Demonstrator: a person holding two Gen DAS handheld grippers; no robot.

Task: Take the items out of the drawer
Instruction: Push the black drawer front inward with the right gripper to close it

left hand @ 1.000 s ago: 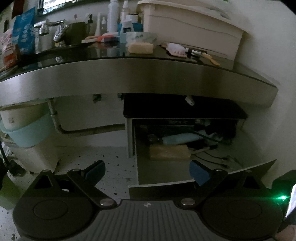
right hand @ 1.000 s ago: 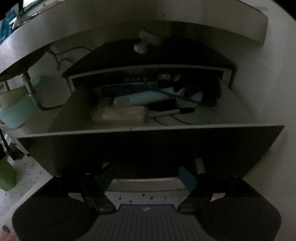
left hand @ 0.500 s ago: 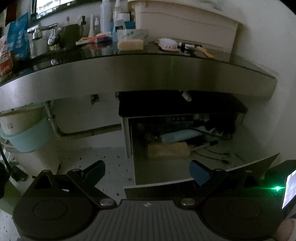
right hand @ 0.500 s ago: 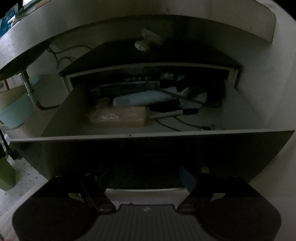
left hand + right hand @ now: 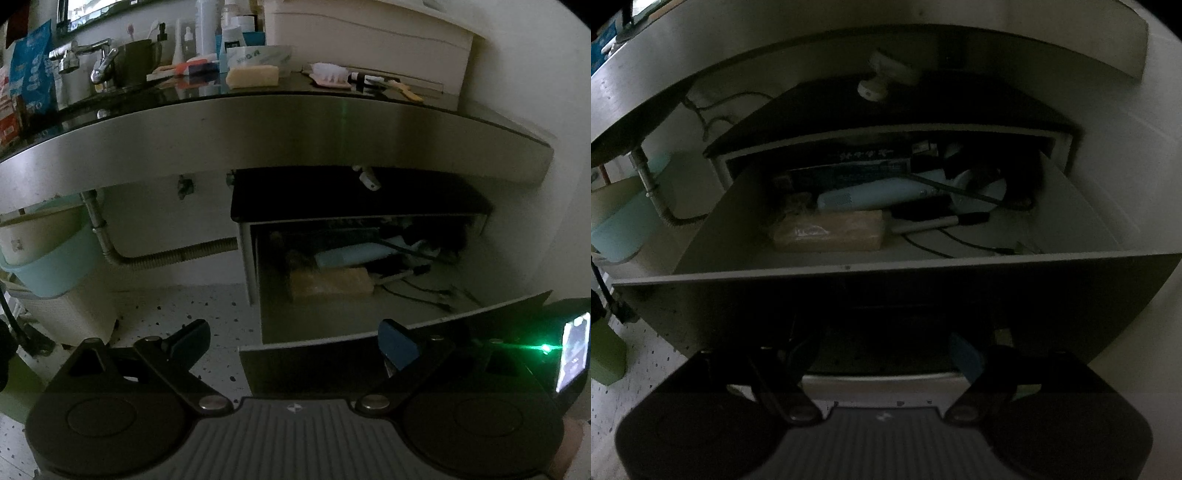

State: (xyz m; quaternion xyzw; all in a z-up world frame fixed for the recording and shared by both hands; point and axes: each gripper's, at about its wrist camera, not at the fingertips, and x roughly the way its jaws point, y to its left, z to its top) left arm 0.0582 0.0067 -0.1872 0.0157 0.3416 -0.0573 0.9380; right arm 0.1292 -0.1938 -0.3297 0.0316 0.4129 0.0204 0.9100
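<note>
The drawer under the counter stands pulled out, and its dark front panel fills the middle of the right wrist view. Inside lie a tan wrapped block, a pale blue tube, a dark box, a pen and cables. The same drawer shows in the left wrist view with the tan block and the blue tube. My right gripper is open and empty, low in front of the drawer front. My left gripper is open and empty, in front of the drawer's left corner.
A steel-edged counter overhangs the drawer and carries a soap bar, bottles, a brush and a tap. A white knob sits on the dark panel above the drawer. A pale blue bin and a drain pipe stand left. A wall is on the right.
The drawer has slid further out toward me. The right gripper has drawn back with it, staying low before the front panel. The left gripper has pulled back slightly.
</note>
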